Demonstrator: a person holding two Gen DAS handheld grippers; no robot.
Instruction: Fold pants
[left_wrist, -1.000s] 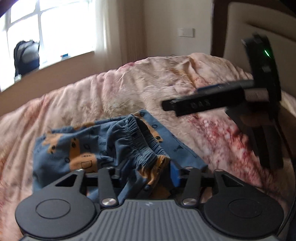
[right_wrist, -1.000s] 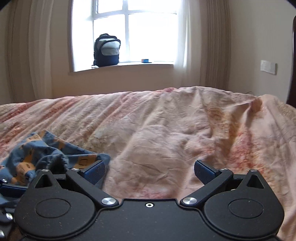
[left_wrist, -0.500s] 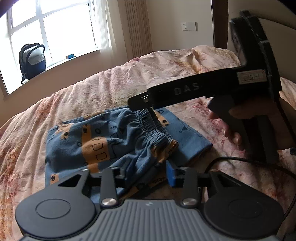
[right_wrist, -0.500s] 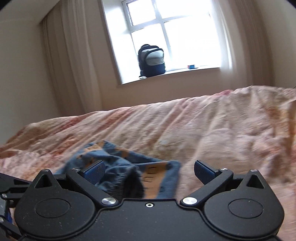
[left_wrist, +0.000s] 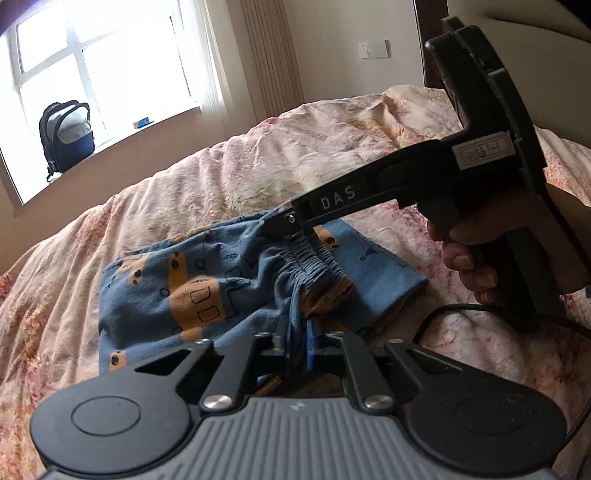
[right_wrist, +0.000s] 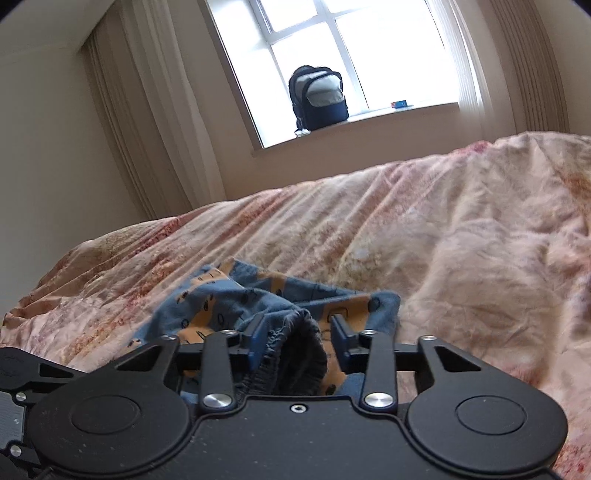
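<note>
Blue pants (left_wrist: 192, 280) with an orange print lie bunched on a pink bedspread (left_wrist: 258, 166). At the near end of the gathered waistband (left_wrist: 317, 266), my left gripper (left_wrist: 295, 343) is shut on a fold of that fabric. A hand (left_wrist: 465, 258) holds my right gripper (left_wrist: 284, 225), which comes in from the right with its tips at the waistband's far end. In the right wrist view the pants (right_wrist: 229, 295) rise into a dark bunch of waistband between the right gripper's (right_wrist: 295, 332) closing jaws. A sliver of gap still shows at the right pad.
A dark backpack (left_wrist: 66, 133) stands on the windowsill, also visible in the right wrist view (right_wrist: 319, 98). A padded headboard (left_wrist: 517, 37) rises at the right. A black cable (left_wrist: 480, 310) trails over the bedspread (right_wrist: 443, 240) beside the pants.
My left jaws have closed onto the waistband. My right gripper swung left over the pants, tipped down, and its wide jaws have narrowed around the waistband bunch.
</note>
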